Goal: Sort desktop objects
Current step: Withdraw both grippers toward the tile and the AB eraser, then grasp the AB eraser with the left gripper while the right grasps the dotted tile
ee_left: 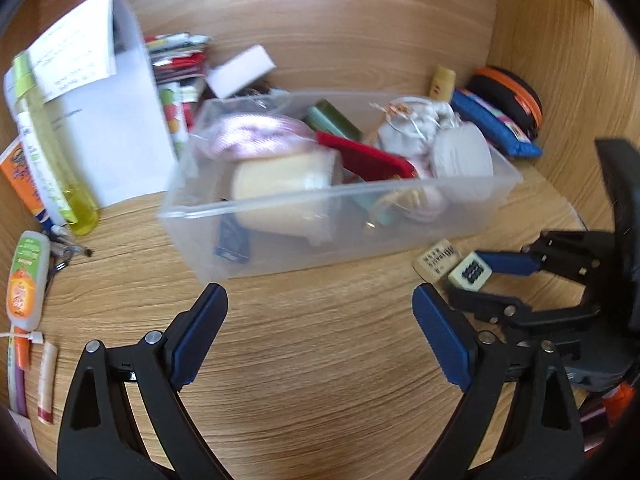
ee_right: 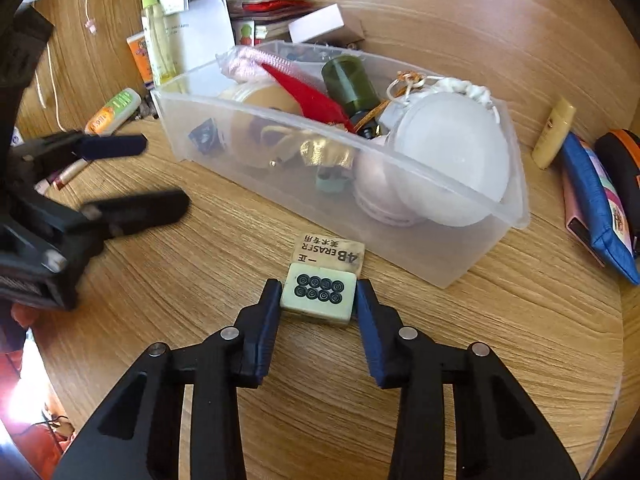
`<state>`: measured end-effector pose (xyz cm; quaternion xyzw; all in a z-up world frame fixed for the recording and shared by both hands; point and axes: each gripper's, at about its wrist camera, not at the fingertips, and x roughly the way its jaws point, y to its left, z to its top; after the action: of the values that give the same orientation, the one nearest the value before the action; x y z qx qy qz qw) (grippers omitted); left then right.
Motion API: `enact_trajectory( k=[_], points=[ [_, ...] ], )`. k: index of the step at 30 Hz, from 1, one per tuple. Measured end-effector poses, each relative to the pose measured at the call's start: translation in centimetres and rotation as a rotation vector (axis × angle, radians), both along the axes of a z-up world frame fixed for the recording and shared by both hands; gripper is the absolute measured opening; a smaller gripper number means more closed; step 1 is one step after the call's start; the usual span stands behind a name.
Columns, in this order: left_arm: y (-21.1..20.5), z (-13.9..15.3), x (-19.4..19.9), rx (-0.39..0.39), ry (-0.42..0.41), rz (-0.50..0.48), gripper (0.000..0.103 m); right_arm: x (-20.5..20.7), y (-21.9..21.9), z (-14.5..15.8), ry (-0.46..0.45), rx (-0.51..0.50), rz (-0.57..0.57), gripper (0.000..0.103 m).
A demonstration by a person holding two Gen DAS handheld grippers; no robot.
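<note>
A clear plastic bin (ee_left: 280, 248) (ee_right: 440, 256) full of small items stands on the wooden desk. In front of it lie a pale green mahjong tile (ee_right: 318, 294) (ee_left: 470, 272) and a 4B eraser (ee_right: 330, 254) (ee_left: 434, 258). My right gripper (ee_right: 318, 300) is shut on the mahjong tile, with the eraser just beyond it; it also shows in the left wrist view (ee_left: 480, 280). My left gripper (ee_left: 320, 336) is open and empty over bare desk in front of the bin; it shows blurred in the right wrist view (ee_right: 136, 176).
Left of the bin are a yellow-green bottle (ee_left: 52, 152), white papers (ee_left: 108, 112), a small tube (ee_left: 26, 280) and pens (ee_left: 46, 380). Right of it are a blue pouch (ee_right: 596, 208), a black-orange case (ee_left: 512, 96) and a cream tube (ee_right: 554, 132). Wooden walls enclose the back and right.
</note>
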<state>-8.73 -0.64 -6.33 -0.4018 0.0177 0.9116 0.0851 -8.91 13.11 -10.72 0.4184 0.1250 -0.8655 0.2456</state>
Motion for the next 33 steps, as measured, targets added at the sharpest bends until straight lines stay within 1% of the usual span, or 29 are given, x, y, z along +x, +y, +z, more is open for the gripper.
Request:
enact_trajectory(
  k=[4, 8, 13, 20, 22, 23, 24, 26, 27, 28, 30, 33],
  points=[
    [1.9, -0.9, -0.6, 0.006, -0.041, -0.062, 0.095, 0.2, 1.9, 1.0, 0.014, -0.045, -0.037, 0.034],
    [4.0, -1.9, -1.4, -0.003, -0.081, -0.104, 0.095, 0.3, 4.7, 1.7, 0.02, -0.083, -0.102, 0.034],
    [6.2, -2.3, -2.2, 0.002, -0.098, -0.123, 0.095, 0.4, 8.1, 2.2, 0.03, -0.118, -0.177, 0.034],
    [8.5, -2.8, -3.5, -0.011, -0.127, -0.137, 0.093, 0.2, 9.5, 2.5, 0.046, -0.144, -0.187, 0.034],
    [8.9, -2.8, -3.8, -0.017, -0.132, -0.137, 0.08, 0.2, 9.5, 2.5, 0.052, -0.149, -0.18, 0.034],
    [9.0, -2.8, -3.8, -0.026, -0.128, -0.133, 0.079, 0.1, 9.4, 2.5, 0.052, -0.153, -0.176, 0.034],
    [9.2, -2.8, -3.9, -0.033, -0.123, -0.126, 0.075, 0.2, 9.4, 2.5, 0.052, -0.158, -0.172, 0.034],
    [9.2, -2.7, -3.8, -0.033, -0.116, -0.117, 0.071, 0.2, 9.3, 2.4, 0.052, -0.162, -0.165, 0.034],
    [9.1, -2.7, -3.8, -0.034, -0.112, -0.114, 0.066, 0.2, 9.3, 2.4, 0.053, -0.162, -0.163, 0.034],
    [9.1, -2.6, -3.7, -0.041, -0.104, -0.111, 0.054, 0.2, 9.3, 2.3, 0.053, -0.162, -0.161, 0.034],
    [8.9, -2.6, -3.5, -0.045, -0.095, -0.111, 0.044, 0.2, 9.3, 2.3, 0.054, -0.163, -0.157, 0.034],
    [8.7, -2.6, -3.4, -0.035, -0.093, -0.114, 0.044, 0.3, 9.1, 2.4, 0.056, -0.167, -0.153, 0.034]
  ],
)
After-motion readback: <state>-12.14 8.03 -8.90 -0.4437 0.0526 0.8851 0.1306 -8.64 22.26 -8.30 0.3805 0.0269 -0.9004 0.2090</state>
